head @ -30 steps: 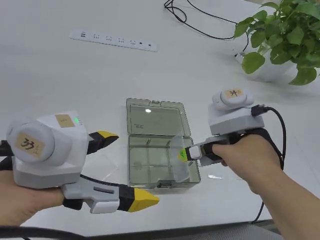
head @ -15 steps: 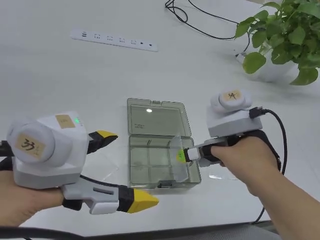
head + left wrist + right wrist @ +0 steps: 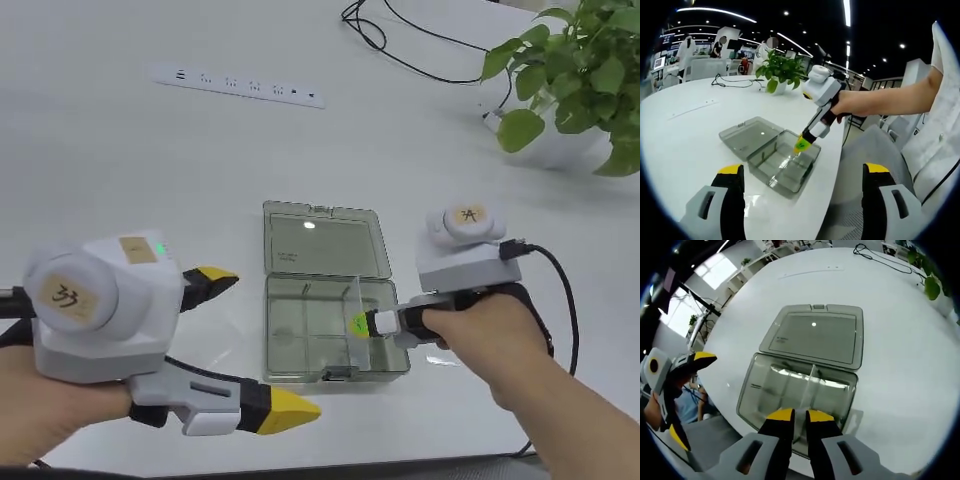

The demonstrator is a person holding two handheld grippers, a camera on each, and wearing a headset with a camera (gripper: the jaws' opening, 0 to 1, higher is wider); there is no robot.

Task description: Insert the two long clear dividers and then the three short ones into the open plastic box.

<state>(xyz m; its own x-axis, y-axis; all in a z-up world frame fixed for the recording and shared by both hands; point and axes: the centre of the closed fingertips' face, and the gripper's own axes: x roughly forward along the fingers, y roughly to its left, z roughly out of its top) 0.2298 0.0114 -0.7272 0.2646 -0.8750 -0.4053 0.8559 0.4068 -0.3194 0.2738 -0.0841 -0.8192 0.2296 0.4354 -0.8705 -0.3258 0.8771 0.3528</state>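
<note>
The open box (image 3: 290, 345) ahead of my right gripper (image 3: 358, 323) holds crossed dividers (image 3: 785, 372). Its jaws grasp one clear divider (image 3: 811, 374), upright and pointing straight ahead. My left gripper (image 3: 252, 340) is released.

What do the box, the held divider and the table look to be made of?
Box: seemingly smoky grey see-through plastic, glossy; a lamp glints on its lid and the table shows through.
Divider, held in the right gripper: probably thin clear plastic; little but its edges and a faint sheen can be seen.
Table: white, smooth, fairly matte; the material cannot be told.
</note>
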